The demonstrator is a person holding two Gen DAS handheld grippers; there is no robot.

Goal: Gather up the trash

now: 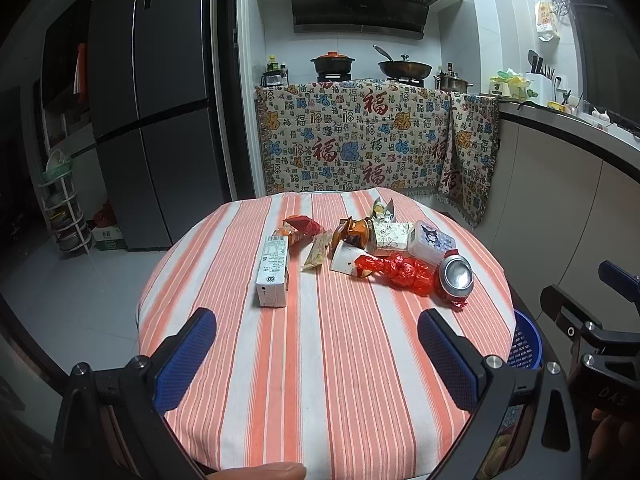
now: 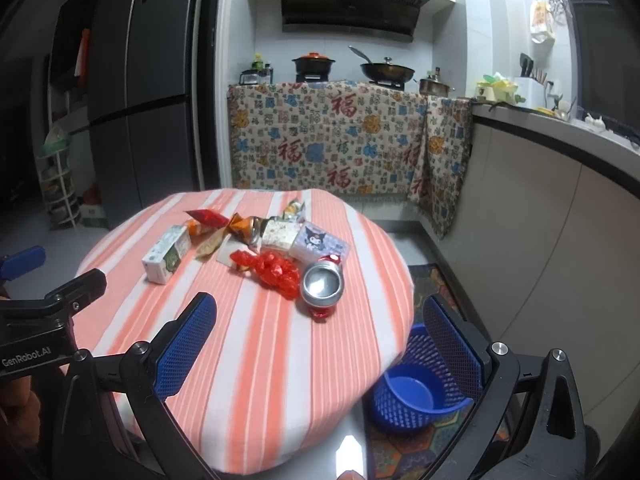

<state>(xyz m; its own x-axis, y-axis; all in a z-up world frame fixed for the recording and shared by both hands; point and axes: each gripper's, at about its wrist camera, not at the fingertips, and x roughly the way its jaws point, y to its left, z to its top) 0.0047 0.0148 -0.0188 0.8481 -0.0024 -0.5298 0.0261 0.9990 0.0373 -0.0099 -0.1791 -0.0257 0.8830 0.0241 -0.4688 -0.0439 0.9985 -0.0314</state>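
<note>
On the striped table (image 1: 280, 360), trash lies mid-cloth: a white carton (image 1: 273, 272), crumpled wrappers (image 1: 304, 226), red foil (image 1: 404, 270), a crushed can (image 1: 454, 276). Both grippers, left (image 1: 316, 354) and right (image 2: 318, 344), gape empty. A blue basket (image 2: 416, 392) stands below, right.

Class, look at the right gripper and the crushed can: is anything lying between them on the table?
Nothing visible does. Only bare striped cloth lies between the open right gripper and the crushed can. The red wrapper sits beside the can, on its far left.
</note>
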